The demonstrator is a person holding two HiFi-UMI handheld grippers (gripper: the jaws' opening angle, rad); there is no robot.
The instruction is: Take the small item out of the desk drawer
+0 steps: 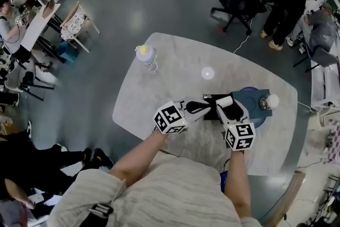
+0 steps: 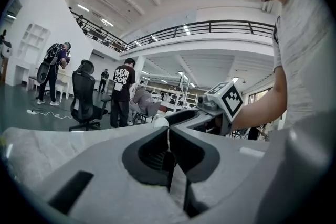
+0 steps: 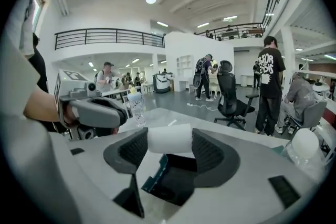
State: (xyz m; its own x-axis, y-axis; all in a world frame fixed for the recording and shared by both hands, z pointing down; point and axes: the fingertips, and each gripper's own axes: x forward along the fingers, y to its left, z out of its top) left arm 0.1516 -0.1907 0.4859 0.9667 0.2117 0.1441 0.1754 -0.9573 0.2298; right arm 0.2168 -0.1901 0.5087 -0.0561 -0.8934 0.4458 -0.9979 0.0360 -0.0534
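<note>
My right gripper is clamped on the small white roll, jaws roughly halfway apart with it wedged crosswise between them, right above the open drawer, and my left gripper sits just beside it over the table, jaws pressed together.

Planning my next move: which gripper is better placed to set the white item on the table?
Right. The right gripper has its fingers clamped on the white item above the open drawer. The left gripper is shut and empty, beside the drawer.
</note>
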